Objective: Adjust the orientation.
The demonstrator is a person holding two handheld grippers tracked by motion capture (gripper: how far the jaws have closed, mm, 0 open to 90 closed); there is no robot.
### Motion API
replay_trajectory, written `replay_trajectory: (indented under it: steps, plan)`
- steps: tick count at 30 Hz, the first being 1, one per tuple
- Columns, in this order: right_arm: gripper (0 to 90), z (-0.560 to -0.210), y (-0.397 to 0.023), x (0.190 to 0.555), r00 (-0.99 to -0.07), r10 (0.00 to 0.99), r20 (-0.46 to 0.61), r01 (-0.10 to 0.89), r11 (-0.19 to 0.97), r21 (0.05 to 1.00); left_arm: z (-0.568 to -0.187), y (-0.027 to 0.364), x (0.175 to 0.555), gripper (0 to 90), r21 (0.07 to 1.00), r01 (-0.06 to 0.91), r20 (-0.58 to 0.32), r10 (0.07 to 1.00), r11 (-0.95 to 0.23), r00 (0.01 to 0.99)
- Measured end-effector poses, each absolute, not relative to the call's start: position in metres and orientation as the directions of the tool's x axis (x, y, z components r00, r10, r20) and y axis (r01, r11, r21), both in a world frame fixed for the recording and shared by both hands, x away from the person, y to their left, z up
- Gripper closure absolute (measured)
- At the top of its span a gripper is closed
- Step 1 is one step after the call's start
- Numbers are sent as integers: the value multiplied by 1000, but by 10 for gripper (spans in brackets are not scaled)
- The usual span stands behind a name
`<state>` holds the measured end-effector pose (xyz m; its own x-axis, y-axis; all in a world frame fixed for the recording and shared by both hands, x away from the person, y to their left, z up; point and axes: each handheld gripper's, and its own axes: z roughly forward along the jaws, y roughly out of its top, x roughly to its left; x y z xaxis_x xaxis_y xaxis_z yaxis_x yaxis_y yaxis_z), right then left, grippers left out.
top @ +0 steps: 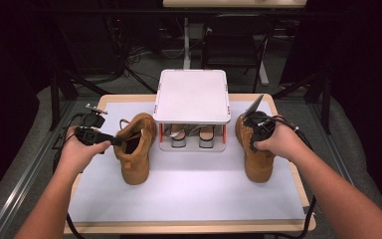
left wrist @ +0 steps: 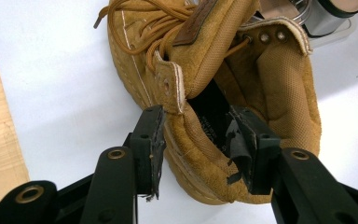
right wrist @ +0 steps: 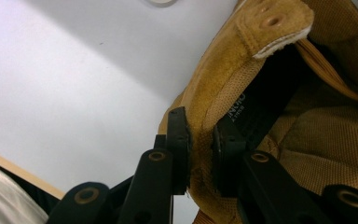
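Two tan suede lace-up boots stand on a white mat. The left boot (top: 137,154) is left of centre, its laces loose. My left gripper (top: 121,142) straddles its collar (left wrist: 270,79): one jaw is outside and one inside, and the left gripper (left wrist: 193,123) presses on the padded wall. The right boot (top: 258,167) stands at the right. My right gripper (top: 251,134) pinches its collar edge (right wrist: 335,140). The right gripper (right wrist: 199,126) has its pads tight on the suede-and-mesh wall, beside a black label inside the boot.
A white two-level shoe rack (top: 191,97) stands at the back centre between the boots, with a pair of sandals (top: 179,137) on its lower shelf. The white mat (top: 194,194) covers a wooden table (top: 179,228). A dark chair (top: 234,40) stands behind.
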<state>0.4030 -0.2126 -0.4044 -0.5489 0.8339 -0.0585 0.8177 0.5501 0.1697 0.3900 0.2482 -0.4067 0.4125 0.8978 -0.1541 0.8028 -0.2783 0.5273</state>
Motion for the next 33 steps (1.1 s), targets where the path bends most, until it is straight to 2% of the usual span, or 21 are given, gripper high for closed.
replay_trajectory:
  steps: [10, 17, 26, 33]
  plan:
    - [797, -404, -202, 384, -610, 791, -44, 781, 610, 135, -406, 249, 390, 567, 530, 803, -154, 900, -273, 408]
    - [776, -409, -205, 379, -583, 812, -13, 801, 577, 161, -406, 249, 390, 566, 527, 805, -153, 901, -272, 406]
    - [654, -398, -209, 376, -555, 832, -5, 811, 542, 222, -406, 250, 392, 561, 521, 808, -143, 905, -275, 401]
    - [598, -381, -215, 372, -545, 838, -4, 803, 523, 285, -404, 250, 393, 548, 520, 808, -142, 905, -276, 401]
